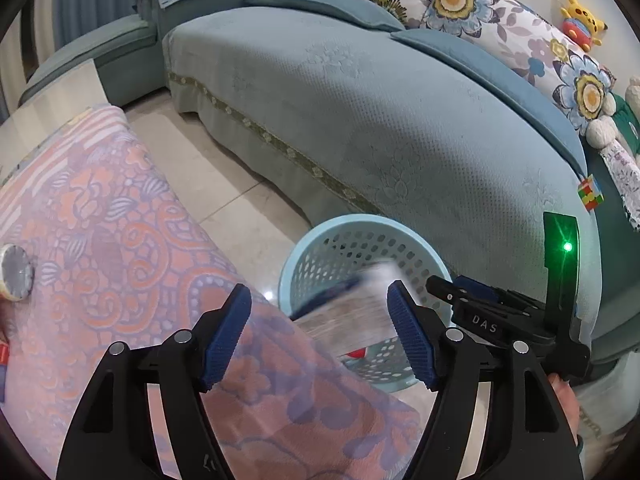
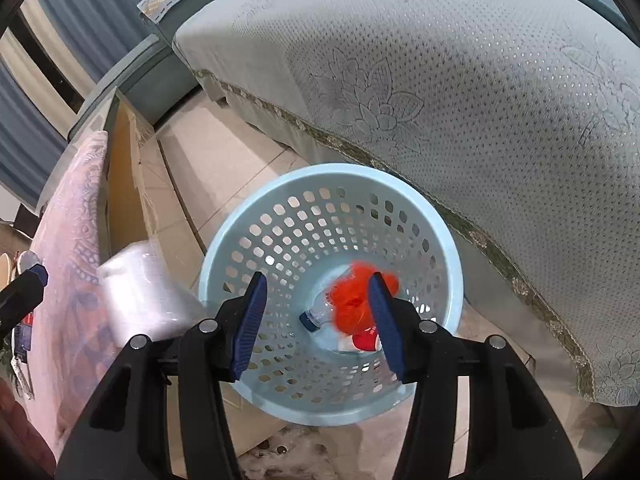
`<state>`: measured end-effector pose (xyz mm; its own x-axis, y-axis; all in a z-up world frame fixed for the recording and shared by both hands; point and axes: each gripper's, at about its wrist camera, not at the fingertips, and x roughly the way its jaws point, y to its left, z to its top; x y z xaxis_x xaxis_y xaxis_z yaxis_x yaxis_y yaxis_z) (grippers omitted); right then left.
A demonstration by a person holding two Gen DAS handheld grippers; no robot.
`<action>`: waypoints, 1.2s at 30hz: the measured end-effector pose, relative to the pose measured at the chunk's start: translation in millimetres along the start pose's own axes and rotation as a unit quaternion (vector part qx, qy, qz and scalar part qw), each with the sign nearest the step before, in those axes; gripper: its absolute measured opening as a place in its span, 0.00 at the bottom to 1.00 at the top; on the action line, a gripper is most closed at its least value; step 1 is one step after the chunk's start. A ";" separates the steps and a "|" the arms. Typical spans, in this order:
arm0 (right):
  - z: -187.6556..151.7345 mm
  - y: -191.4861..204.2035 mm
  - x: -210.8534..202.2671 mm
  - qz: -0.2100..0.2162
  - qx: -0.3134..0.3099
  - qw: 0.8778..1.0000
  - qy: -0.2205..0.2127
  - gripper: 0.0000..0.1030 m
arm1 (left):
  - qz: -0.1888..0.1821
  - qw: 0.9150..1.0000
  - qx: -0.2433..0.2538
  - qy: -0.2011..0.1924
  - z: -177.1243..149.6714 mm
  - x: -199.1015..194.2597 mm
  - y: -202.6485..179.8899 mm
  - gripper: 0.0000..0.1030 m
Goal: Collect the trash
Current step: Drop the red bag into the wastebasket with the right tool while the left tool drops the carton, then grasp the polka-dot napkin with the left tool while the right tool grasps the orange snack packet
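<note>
Left gripper (image 1: 320, 332) hovers beside the patterned cloth (image 1: 120, 240), jaws apart; a blurred pale packet (image 1: 352, 312) sits between the pads, apparently loose and dropping toward the blue basket (image 1: 296, 264), though contact cannot be ruled out. Its long axis seems to slant from lower left to upper right; blur hides which end leads. Right gripper (image 2: 318, 324) hangs directly over the basket (image 2: 224, 248), jaws apart, nothing clamped; a blurred orange piece (image 2: 352, 300) lies below, in or falling to the basket's bottom. Beside it a clear bottle (image 2: 320, 314) lies flat, dark cap pointing left. Judged step: release of trash into the basket. Next move calls for lifting both grippers clear and looking for remaining litter. Sofa (image 2: 440, 80) stands just behind.
</note>
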<state>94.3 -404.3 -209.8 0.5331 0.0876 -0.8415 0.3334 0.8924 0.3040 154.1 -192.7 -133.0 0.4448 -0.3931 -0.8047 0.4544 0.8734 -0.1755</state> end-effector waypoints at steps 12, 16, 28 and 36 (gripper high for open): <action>1.7 36.0 -34.3 0.027 -0.037 0.998 -0.041 0.48 | 0.010 0.999 -0.003 -0.041 -3.2 -47.3 14.5 0.67; 0.8 71.6 -64.5 0.064 -0.079 0.992 -0.080 0.48 | 0.028 0.997 -0.014 -0.076 -6.6 -92.3 33.4 0.67; -41.3 237.3 -118.7 0.181 -0.251 0.942 -0.130 0.48 | 0.183 0.958 -0.146 -0.165 -100.1 -241.0 165.7 0.80; -76.1 312.2 -103.0 0.203 -0.307 0.923 -0.114 0.55 | 0.284 0.926 -0.218 -0.122 -179.6 -258.3 255.3 0.79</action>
<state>84.3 -101.0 -62.2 0.6909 0.4366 -0.5763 -0.3959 0.8954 0.2038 16.6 183.5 -71.8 0.7024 0.1576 -0.6941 -0.2363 0.9715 -0.0185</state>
